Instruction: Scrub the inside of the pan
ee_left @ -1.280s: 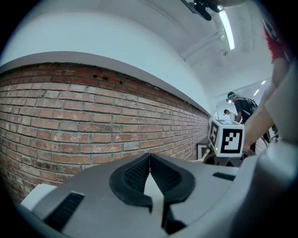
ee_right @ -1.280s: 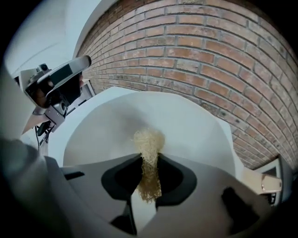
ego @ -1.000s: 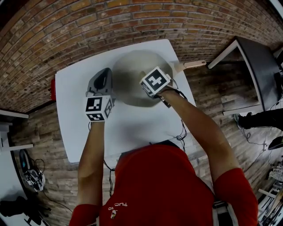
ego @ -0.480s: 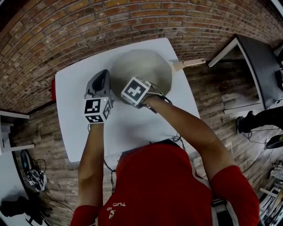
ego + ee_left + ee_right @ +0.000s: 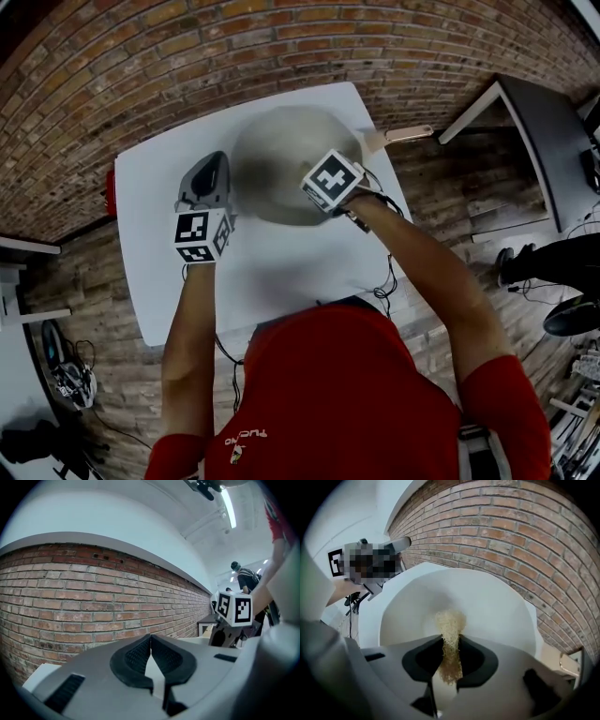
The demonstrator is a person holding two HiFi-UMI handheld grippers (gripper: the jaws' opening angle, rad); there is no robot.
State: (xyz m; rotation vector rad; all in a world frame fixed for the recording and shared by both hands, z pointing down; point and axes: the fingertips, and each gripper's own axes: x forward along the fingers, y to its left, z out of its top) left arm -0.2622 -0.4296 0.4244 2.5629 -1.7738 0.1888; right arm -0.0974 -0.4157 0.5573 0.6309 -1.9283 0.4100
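A pale round pan (image 5: 277, 155) sits at the far side of the white table (image 5: 281, 272), its light handle (image 5: 408, 134) pointing right. My right gripper (image 5: 323, 180) hovers over the pan's right half, its jaws hidden under its marker cube in the head view. In the right gripper view, the right gripper (image 5: 449, 641) is shut on a tan fibrous scrubber (image 5: 450, 625) whose tip rests on the pan's inside (image 5: 497, 606). My left gripper (image 5: 216, 164) lies beside the pan's left rim, jaws shut with the pads (image 5: 140, 656) together and nothing between them.
A small red object (image 5: 112, 192) sits at the table's left edge. A dark table (image 5: 553, 141) stands to the right, with a person's legs (image 5: 553, 253) beside it. Cables (image 5: 384, 281) hang off the table's near right edge. A brick wall (image 5: 93, 597) rises behind.
The right gripper swept left across the pan with the scrubber, then came back to the right side. The left gripper has barely shifted.
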